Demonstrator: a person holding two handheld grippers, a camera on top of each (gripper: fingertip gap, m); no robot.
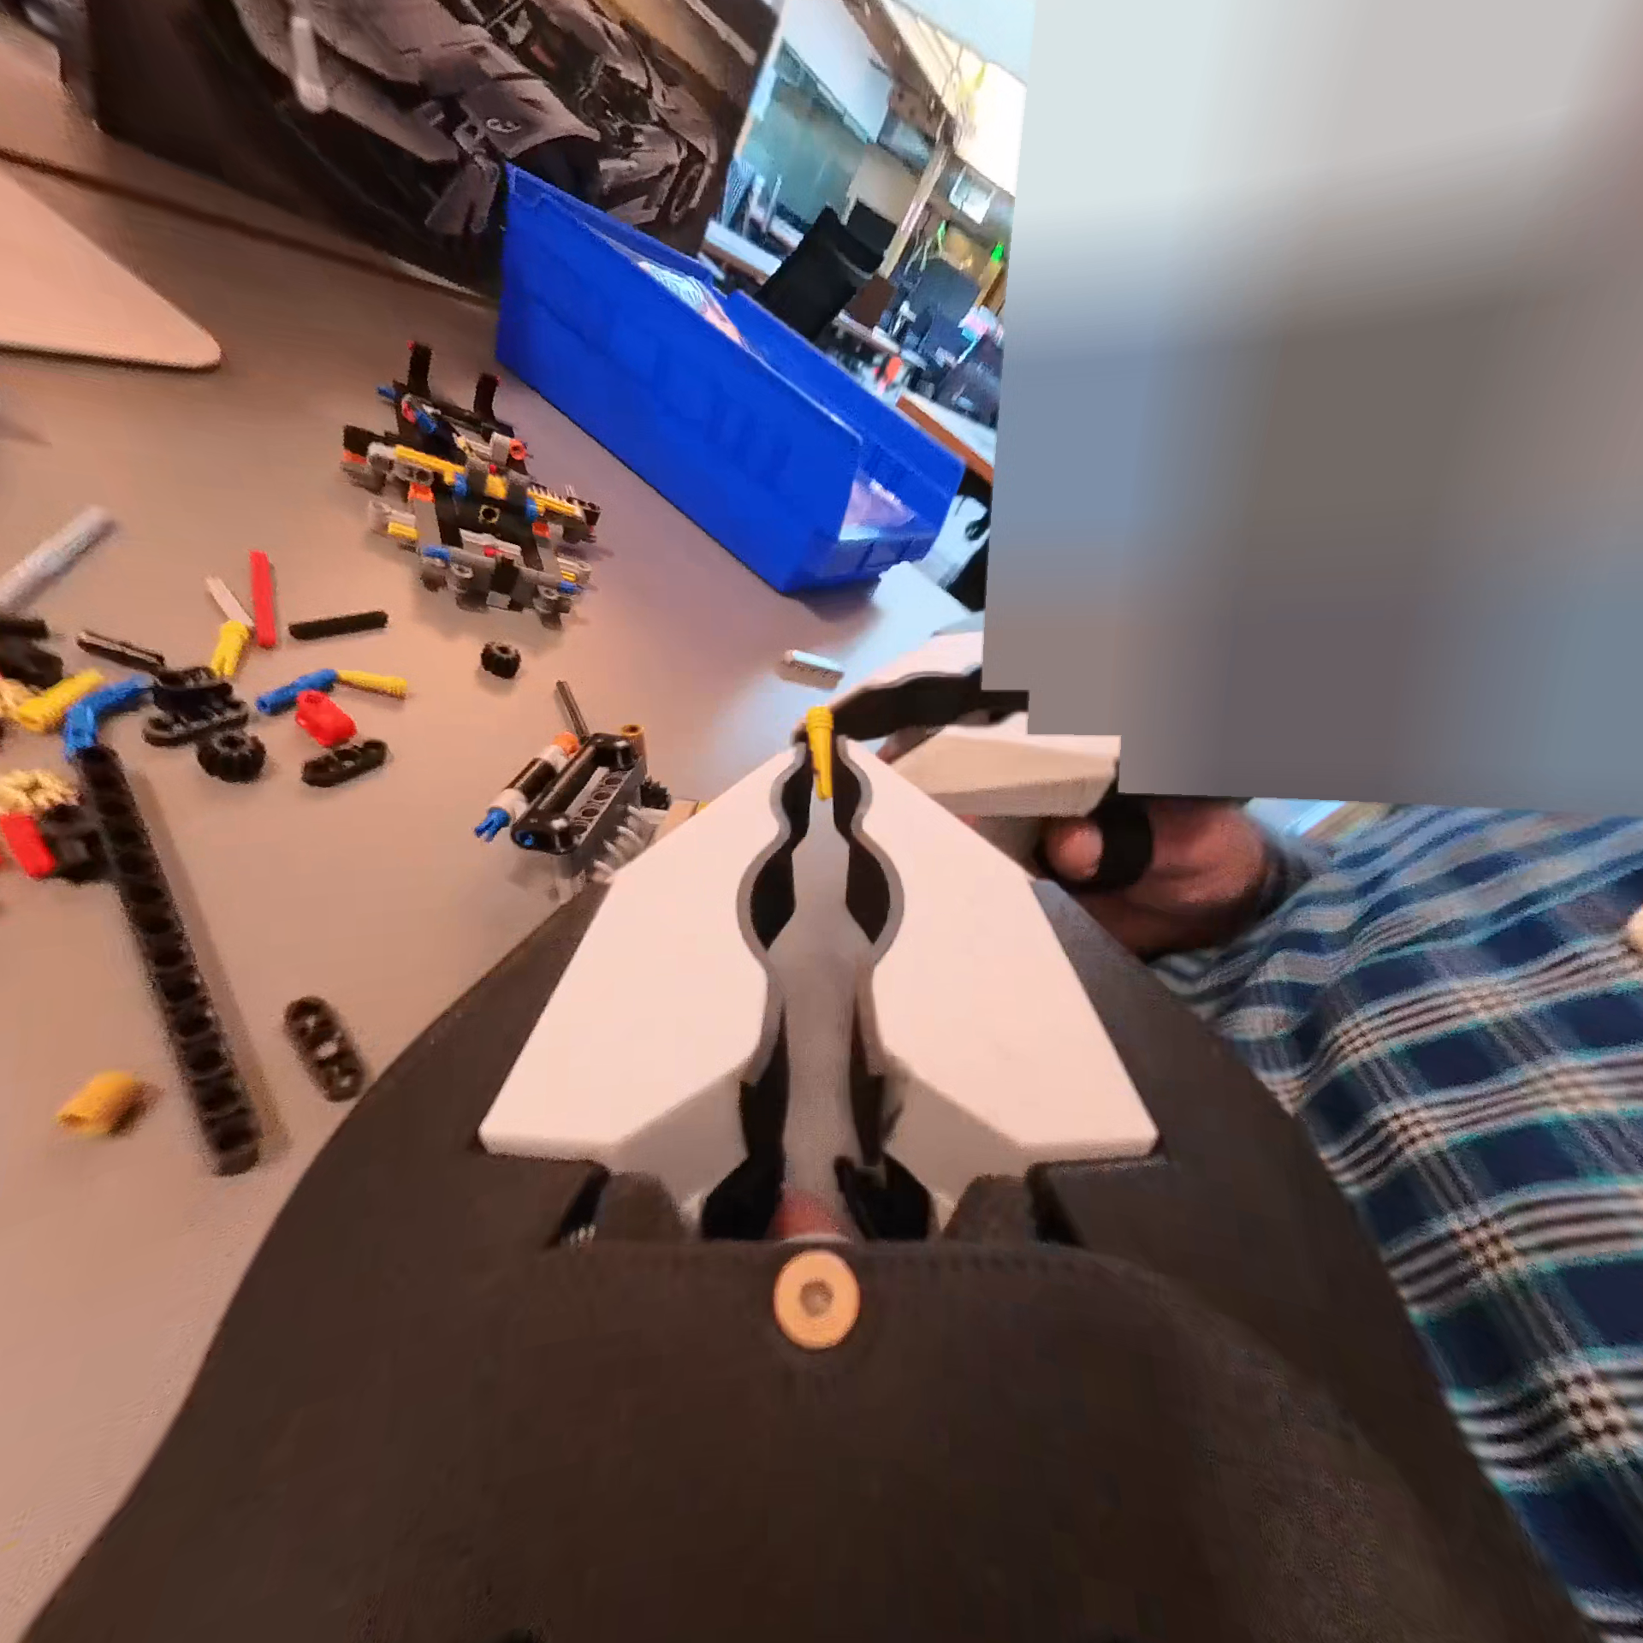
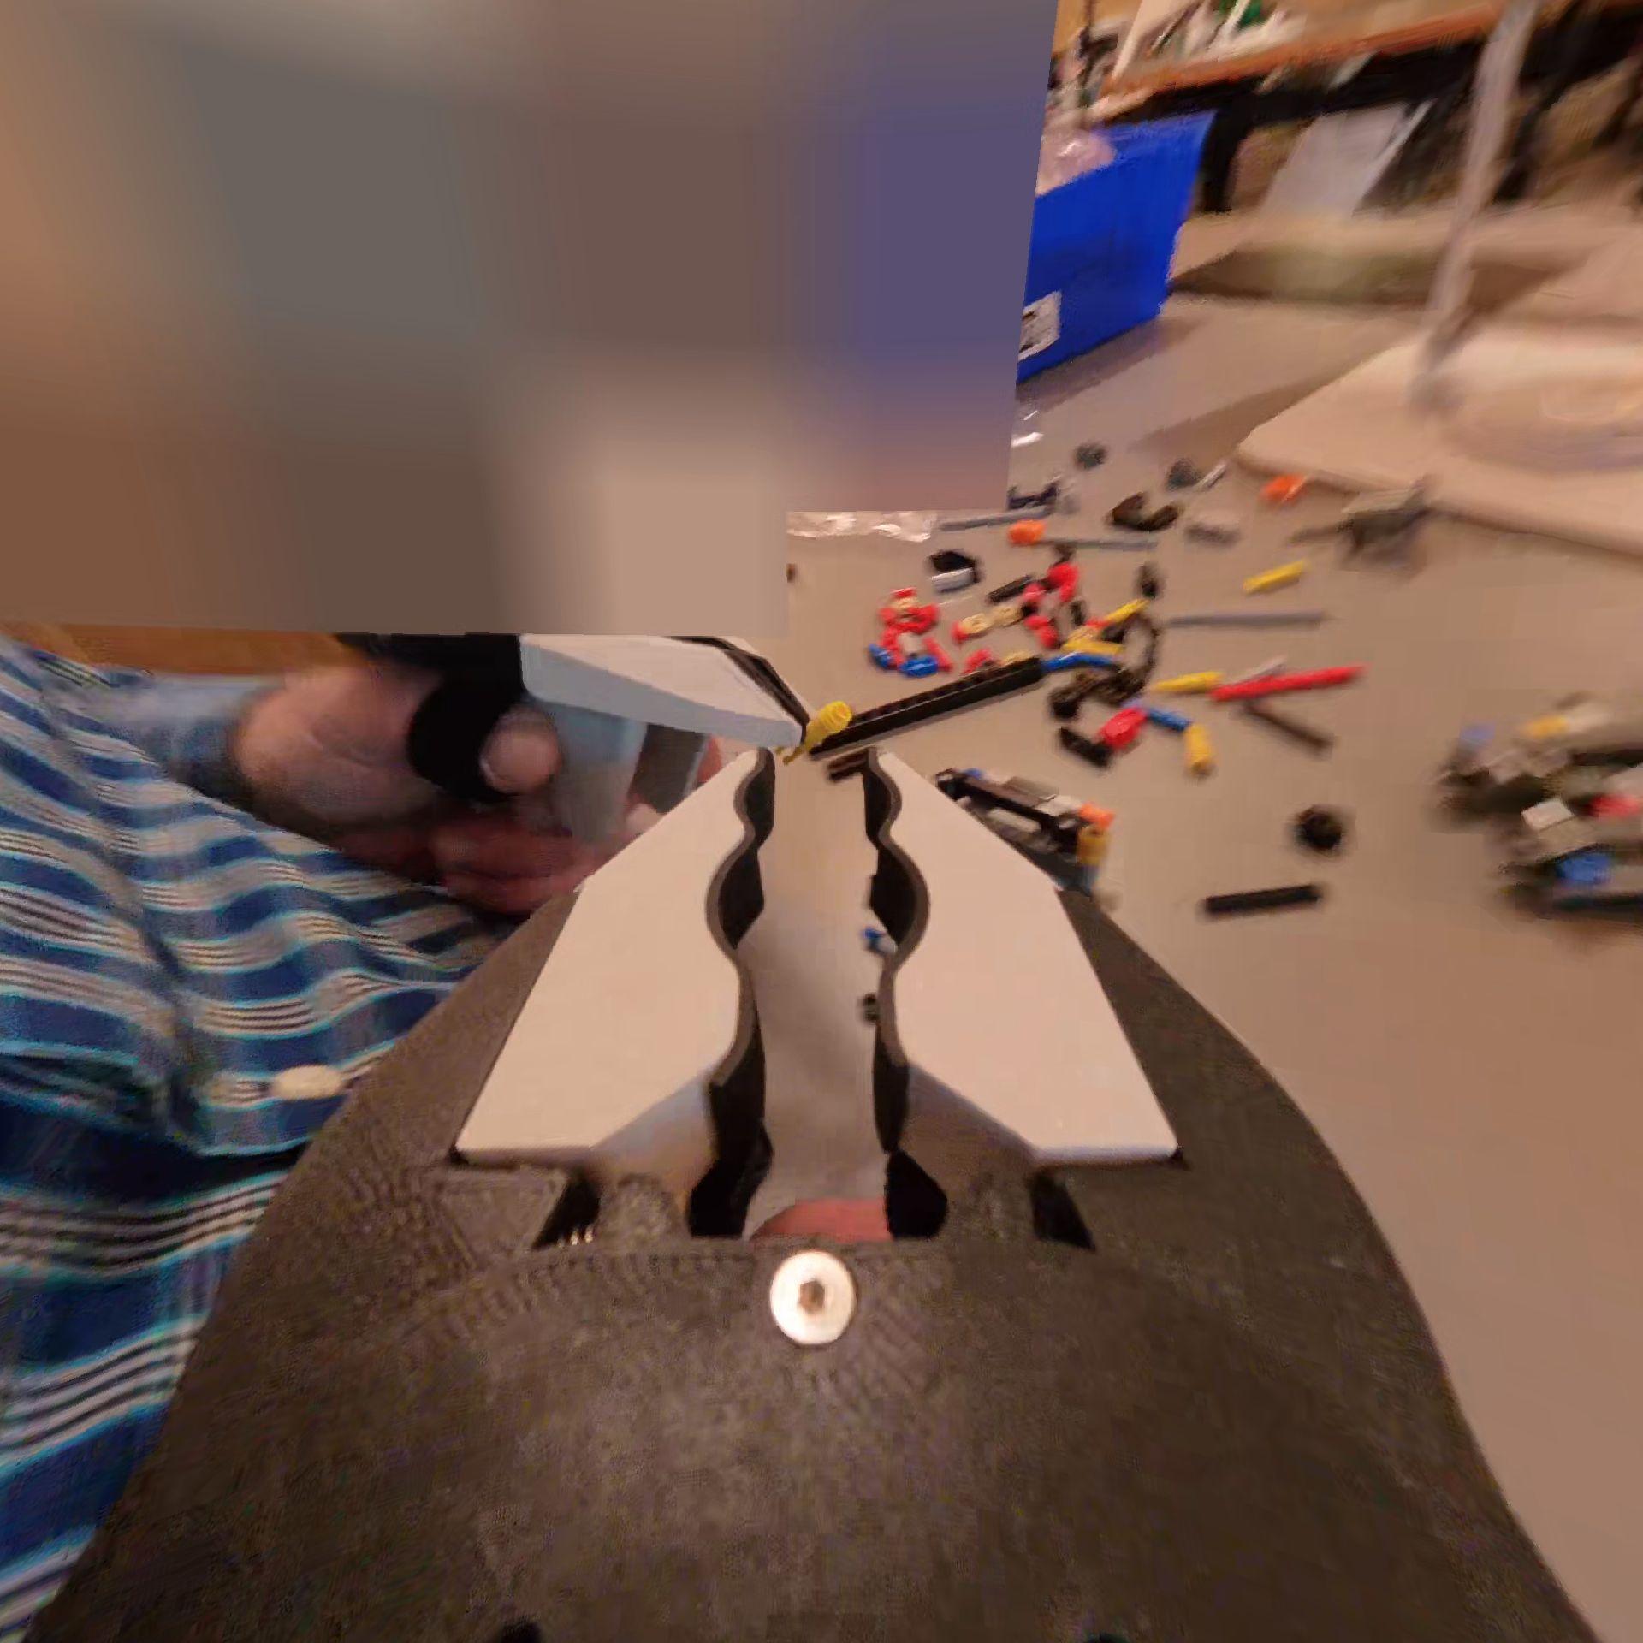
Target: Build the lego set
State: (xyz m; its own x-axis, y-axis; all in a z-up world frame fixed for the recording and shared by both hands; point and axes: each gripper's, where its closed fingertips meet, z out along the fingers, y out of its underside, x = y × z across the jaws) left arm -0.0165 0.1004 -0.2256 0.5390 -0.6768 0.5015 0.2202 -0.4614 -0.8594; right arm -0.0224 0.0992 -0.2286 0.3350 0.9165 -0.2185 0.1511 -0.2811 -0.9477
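The left gripper (image 1: 818,756) pinches a small yellow pin (image 1: 820,751) at its very fingertips, raised off the table and close to the right gripper (image 2: 813,765), whose jaws stand narrowly apart and empty. The half-built model (image 1: 471,507) and the loose parts sit well apart on the table (image 1: 711,676). With so little of the pin gripped, it could likely twist or pop out during a handover and drop among the scattered pieces.

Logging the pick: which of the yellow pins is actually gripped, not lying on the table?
The yellow pin pinched at the left gripper fingertips, raised off the table. The other yellow pins lie loose among the scattered parts.
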